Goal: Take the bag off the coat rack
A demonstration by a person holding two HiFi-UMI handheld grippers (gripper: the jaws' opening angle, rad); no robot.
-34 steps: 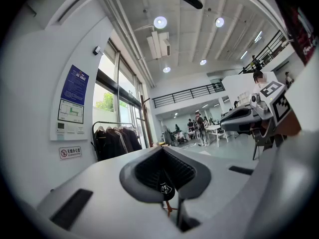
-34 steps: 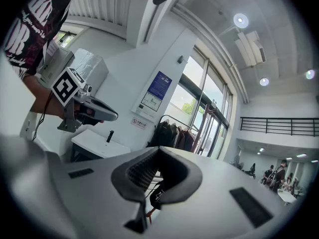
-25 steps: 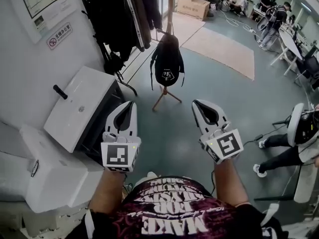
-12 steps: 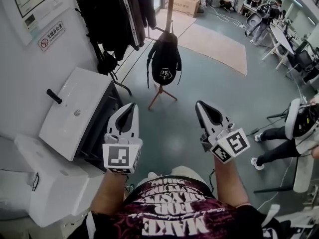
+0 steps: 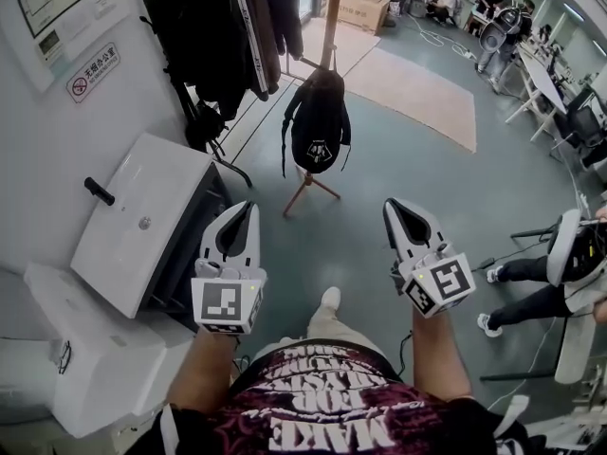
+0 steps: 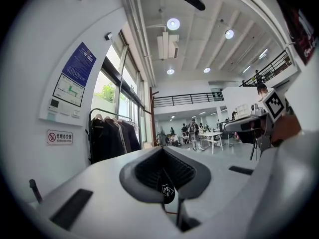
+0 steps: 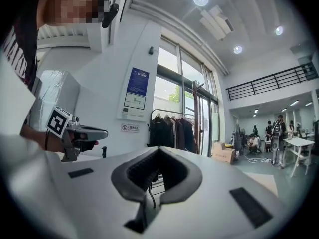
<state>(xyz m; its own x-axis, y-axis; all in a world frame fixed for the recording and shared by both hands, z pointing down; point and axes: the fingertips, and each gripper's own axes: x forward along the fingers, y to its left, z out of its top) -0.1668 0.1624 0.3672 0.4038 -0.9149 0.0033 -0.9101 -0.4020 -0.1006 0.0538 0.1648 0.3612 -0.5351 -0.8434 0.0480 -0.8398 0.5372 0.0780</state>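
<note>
Floor (image 5: 379, 216) in grey-green fills most of what you look down on, with a white wall (image 5: 57, 131) running along its left side. A pale rug (image 5: 417, 88) lies on the far right part of the floor, and beyond it people sit and stand around furniture, too small to tell more.

Against the wall on your near left stands a white cabinet (image 5: 142, 216) with a dark handle sticking out of its top. Farther along the same wall is a clothes rail (image 5: 228, 36) hung with dark coats.

Just right of that rail stands the coat rack (image 5: 331, 17), a wooden pole on splayed legs. The bag (image 5: 319, 126), a black backpack with a small white mark on its front, hangs from the pole with its straps down both sides and its bottom just above the legs. It is straight ahead of you, well apart from both hands.

You hold your left tongs (image 5: 248, 207) and your right tongs (image 5: 391, 205) side by side, level and pointing toward the rack, the left one beside the cabinet's edge. Both are closed with nothing in them; the jaws meet at the tips. Through the slit between your left jaws the bag shows, small and far off.
</note>
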